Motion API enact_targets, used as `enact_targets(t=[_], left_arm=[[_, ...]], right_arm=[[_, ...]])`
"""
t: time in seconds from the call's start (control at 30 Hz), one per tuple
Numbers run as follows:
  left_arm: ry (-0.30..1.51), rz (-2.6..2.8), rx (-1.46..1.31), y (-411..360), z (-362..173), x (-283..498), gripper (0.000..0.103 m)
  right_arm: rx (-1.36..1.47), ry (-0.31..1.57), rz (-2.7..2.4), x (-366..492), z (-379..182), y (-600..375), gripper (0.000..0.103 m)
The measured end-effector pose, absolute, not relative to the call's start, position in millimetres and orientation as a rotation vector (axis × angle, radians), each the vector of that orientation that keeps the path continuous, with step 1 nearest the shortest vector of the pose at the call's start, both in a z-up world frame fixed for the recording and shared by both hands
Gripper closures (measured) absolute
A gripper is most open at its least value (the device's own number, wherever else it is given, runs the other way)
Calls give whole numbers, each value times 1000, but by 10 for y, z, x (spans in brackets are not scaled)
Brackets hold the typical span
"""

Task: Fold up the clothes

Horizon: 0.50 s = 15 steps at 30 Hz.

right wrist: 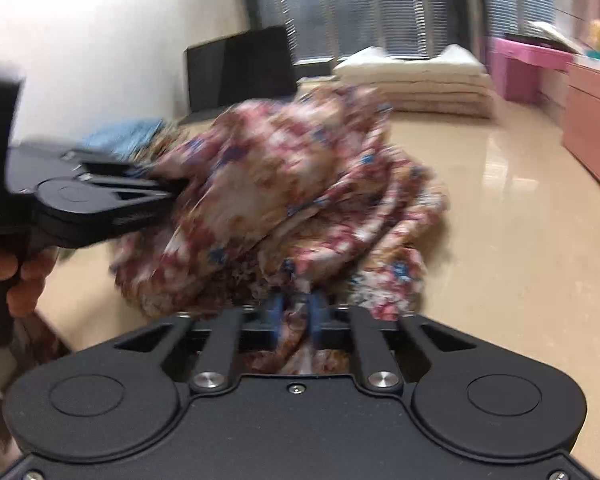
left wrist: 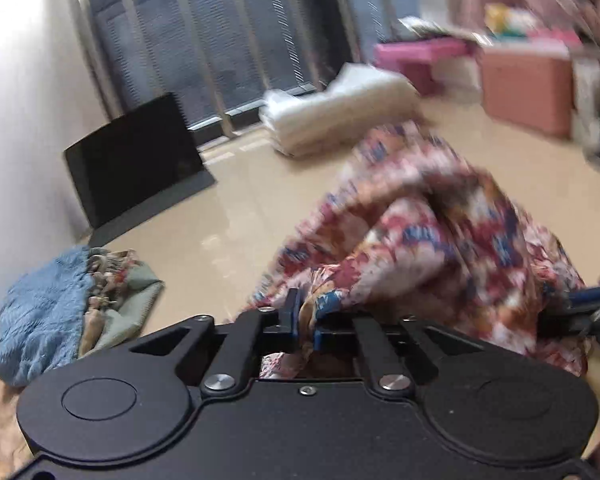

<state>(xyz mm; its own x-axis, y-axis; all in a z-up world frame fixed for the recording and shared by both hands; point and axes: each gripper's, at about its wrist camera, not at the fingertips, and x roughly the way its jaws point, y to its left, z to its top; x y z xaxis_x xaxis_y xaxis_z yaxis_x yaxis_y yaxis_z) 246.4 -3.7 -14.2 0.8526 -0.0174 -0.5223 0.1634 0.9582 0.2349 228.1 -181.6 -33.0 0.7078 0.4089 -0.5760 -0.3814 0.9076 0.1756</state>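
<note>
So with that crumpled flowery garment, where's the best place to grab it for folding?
By its edges, I'd say. The floral garment is bunched in a heap, so pinching two spread-apart spots on its rim lets it hang open. That is roughly the case now: the left gripper is shut on cloth at the near side, and the right gripper is shut on another fold nearby. Coming from the near side suits both.

The left gripper (left wrist: pixel 302 316) and right gripper (right wrist: pixel 296 312) are showing matte black bodies with round hub covers, silver screws, slotted link arms and blue finger pads.
</note>
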Motion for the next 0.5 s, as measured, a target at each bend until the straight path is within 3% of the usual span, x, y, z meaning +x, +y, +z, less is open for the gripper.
enact_targets(t=[0.5], left_arm=[[259,-6,49,636,947,2054,101]], right_arm=[[104,305,204,2206,527,-2639,103]])
